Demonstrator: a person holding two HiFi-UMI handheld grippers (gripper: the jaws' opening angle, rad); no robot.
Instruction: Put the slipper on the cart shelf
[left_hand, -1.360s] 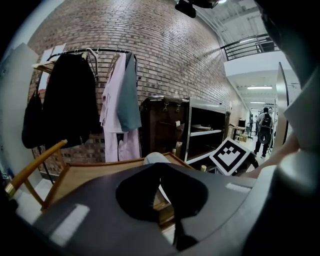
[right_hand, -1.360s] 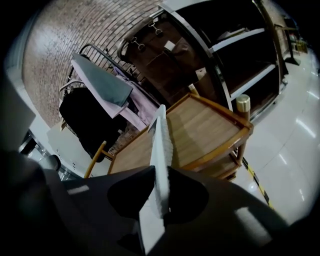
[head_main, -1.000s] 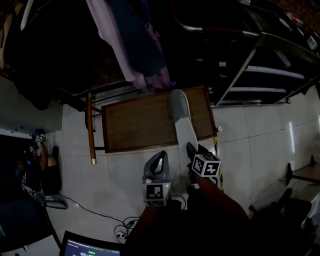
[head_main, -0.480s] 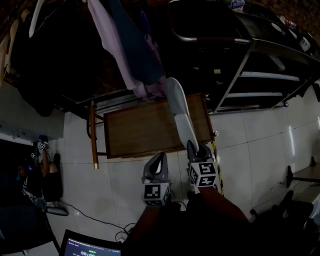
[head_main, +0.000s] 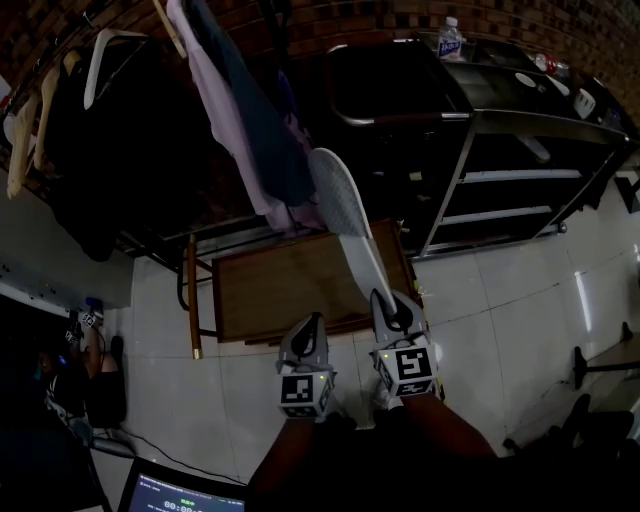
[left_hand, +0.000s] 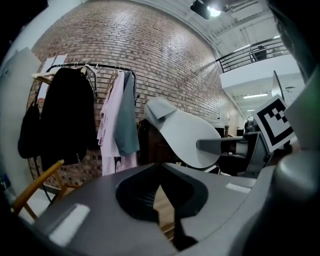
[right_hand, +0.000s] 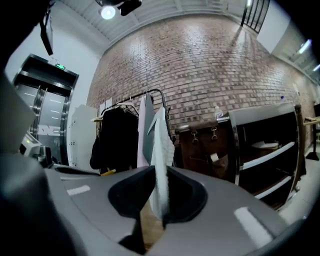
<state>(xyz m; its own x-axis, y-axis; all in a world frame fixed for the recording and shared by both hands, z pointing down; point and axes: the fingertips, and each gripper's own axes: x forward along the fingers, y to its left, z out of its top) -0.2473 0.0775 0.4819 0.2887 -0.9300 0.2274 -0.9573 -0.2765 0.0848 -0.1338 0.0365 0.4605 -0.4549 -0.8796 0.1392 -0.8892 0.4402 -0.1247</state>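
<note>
Brick wall (right_hand: 200, 65) ran behind everything. Black metal cart (head_main: 520, 120) stood against it at right, shelves open to the front, water bottle (head_main: 450, 40) on the top deck. Clothes rack (left_hand: 85, 65) stood at left with a black coat (left_hand: 67, 115) and a pink shirt (head_main: 215, 110) hanging on it. Wooden table (head_main: 280, 290) sat on the tile floor below the garments, left of the cart.

White slipper (head_main: 345, 210) was in the air, not on the cart. It hung over the table's far right corner, angled up and away from the person toward the hanging clothes, and well left of the cart shelves.

Right gripper (head_main: 395, 310) was clamped on the slipper's near end. The jaws sat nearly closed, with only the thin slipper edge between them, and its own view showed the slipper edge-on. Left gripper (head_main: 308, 325) was just beside it on the left, low over the table's near edge. Its jaws were together with nothing between them, and it was not touching the slipper.
</note>
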